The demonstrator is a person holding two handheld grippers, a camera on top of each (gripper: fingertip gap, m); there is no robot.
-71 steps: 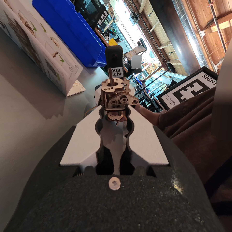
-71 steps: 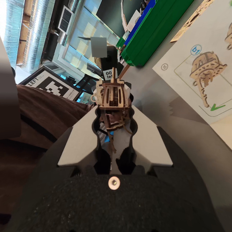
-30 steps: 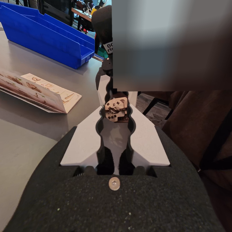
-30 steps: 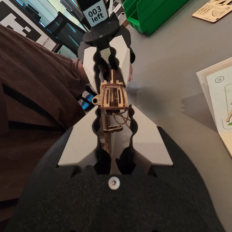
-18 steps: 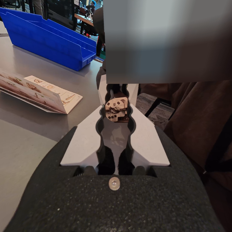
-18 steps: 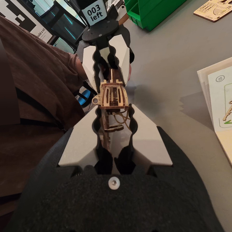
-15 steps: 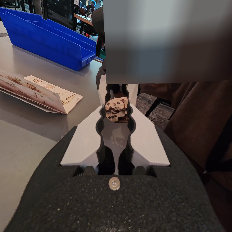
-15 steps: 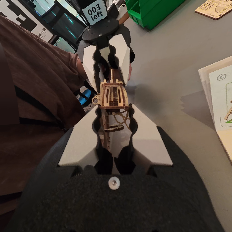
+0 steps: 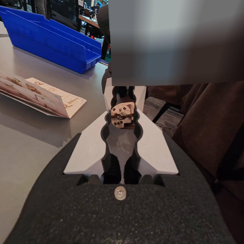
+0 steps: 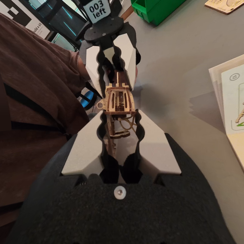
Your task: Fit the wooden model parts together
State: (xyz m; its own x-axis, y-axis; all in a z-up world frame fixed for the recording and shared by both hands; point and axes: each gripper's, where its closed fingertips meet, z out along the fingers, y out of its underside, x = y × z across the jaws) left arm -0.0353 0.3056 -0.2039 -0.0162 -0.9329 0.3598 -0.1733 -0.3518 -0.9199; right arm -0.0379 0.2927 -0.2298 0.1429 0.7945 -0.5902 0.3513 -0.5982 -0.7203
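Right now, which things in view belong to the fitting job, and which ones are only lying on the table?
In the job:
- wooden model, held between both tools
- right gripper, shut on it
- left gripper, shut on its far end

Lying about:
- blue bin
- green bin
- instruction booklet
- wooden parts sheet

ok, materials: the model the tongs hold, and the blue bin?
Model: thin pale plywood by the look, unfinished; dark edges suggest laser cutting, with slotted tabs. Blue bin: probably moulded plastic, uniform colour, slight sheen, thin ribbed walls.
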